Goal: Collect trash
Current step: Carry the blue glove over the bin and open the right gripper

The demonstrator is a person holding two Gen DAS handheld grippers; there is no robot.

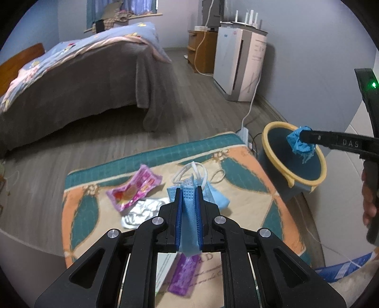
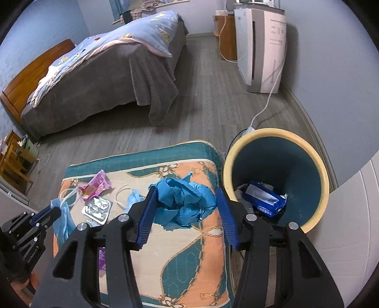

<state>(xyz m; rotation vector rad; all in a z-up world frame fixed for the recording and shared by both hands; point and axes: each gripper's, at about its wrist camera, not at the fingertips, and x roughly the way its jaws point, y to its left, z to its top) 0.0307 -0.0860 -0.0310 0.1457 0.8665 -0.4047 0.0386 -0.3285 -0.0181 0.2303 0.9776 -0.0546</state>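
Home bedroom: quilt-covered bed (image 2: 106,71), wooden headboard (image 2: 35,73), curtained window (image 1: 120,9).

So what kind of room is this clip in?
Most likely a bedroom: a bed with a blue quilt, a wooden headboard, and a small bin beside a patterned mat strewn with trash.

Crumpled blue paper wad (image 2: 182,203), clamped between the right gripper's (image 2: 184,208) pads beside the yellow-rimmed bin (image 2: 317,165). Pale blue face mask (image 1: 189,213), pinched flat in the left gripper (image 1: 189,208), white ear loops trailing ahead. Pink wrapper (image 1: 135,189) and foil blister (image 1: 139,210) lie ahead-left of it.
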